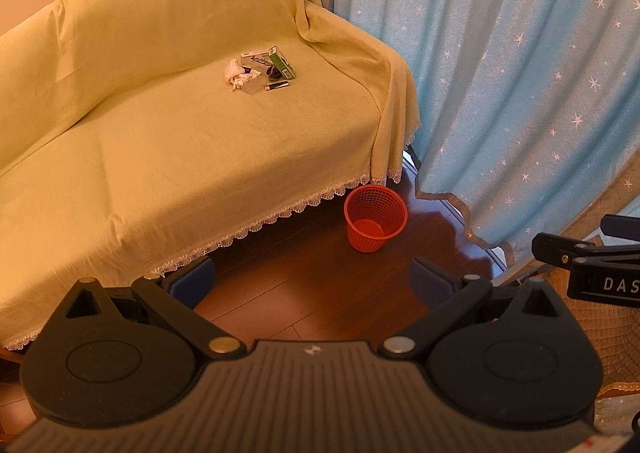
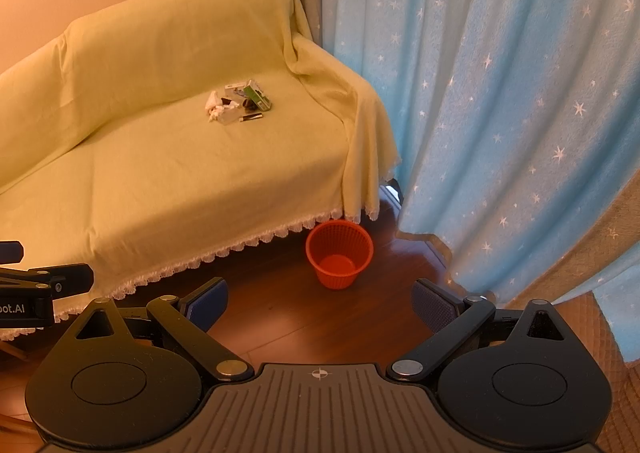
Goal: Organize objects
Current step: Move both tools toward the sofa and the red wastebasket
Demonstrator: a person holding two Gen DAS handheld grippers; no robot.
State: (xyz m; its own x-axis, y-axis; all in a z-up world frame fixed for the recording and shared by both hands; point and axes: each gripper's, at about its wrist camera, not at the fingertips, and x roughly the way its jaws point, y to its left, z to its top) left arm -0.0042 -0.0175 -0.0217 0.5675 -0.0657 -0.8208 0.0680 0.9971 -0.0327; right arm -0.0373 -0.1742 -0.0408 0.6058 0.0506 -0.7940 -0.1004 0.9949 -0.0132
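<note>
Overhead, two tongs, left (image 1: 312, 285) and right (image 2: 320, 303), both wide, one red basket (image 1: 376, 219), one sofa (image 1: 180, 141).

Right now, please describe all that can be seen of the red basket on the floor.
The red basket is a small round bin of what looks like plastic, with mesh walls and a solid bottom. It stands upright and looks empty, on the wooden floor by the corner of the covered sofa, near the blue curtain. Nothing else touches it.

Sofa clutter (image 1: 262, 71) — items too small
</note>
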